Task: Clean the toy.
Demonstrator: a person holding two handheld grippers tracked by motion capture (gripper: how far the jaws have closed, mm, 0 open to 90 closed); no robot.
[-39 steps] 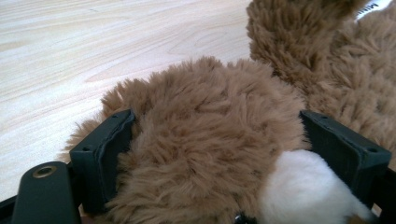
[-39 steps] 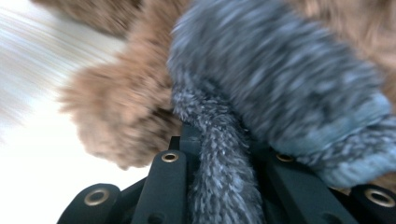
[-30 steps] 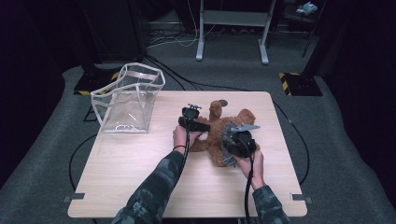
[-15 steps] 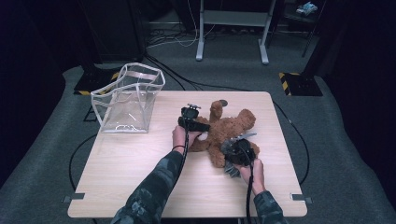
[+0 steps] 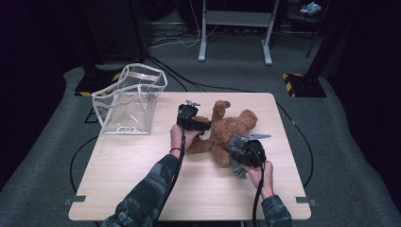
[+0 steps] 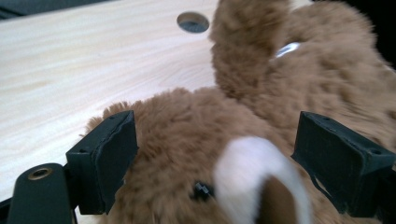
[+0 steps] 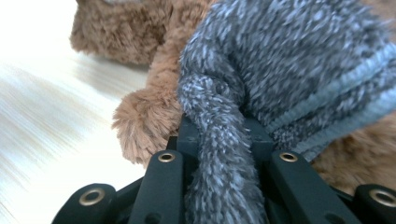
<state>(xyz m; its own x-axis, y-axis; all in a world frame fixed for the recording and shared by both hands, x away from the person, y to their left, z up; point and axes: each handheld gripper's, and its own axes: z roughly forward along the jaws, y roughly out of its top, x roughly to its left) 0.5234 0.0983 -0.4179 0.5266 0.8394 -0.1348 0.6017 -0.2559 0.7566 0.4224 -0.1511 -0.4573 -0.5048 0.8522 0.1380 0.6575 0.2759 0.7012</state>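
A fluffy brown plush teddy bear [image 5: 226, 132] lay sprawled near the middle of a pale wooden table [image 5: 142, 189], with a person's two camouflage-sleeved forearms reaching in toward it from the near edge. The left hand-held gripper [image 5: 204, 126] was at the bear's left side; in the left gripper view its two black jaws stood wide apart on either side of the bear's head [image 6: 205, 154], the left pad against the fur and the right pad just beside it, with no squeeze visible. A white muzzle [image 6: 254, 172] and a small dark eye [image 6: 201, 190] showed between those jaws. The right hand-held gripper [image 5: 236, 142], bearing a grey three-cornered plate, sat at the bear's near right side. In the right gripper view its jaws were drawn narrow and pinched a twisted strip of fuzzy grey knitted scarf [image 7: 219, 154] that wrapped the bear, a brown paw [image 7: 144, 121] lying just left of the grip. A black cable trailed from each hand-held gripper back along the forearm toward the near edge. A clear plastic tote bag with white trim [image 5: 130, 101] stood upright, well apart from the bear, at the table's far left corner. A round hole in the tabletop [image 6: 193, 22] lay just beyond the bear. Behind the table stood a grey metal stand [image 5: 234, 33] on dark carpet.
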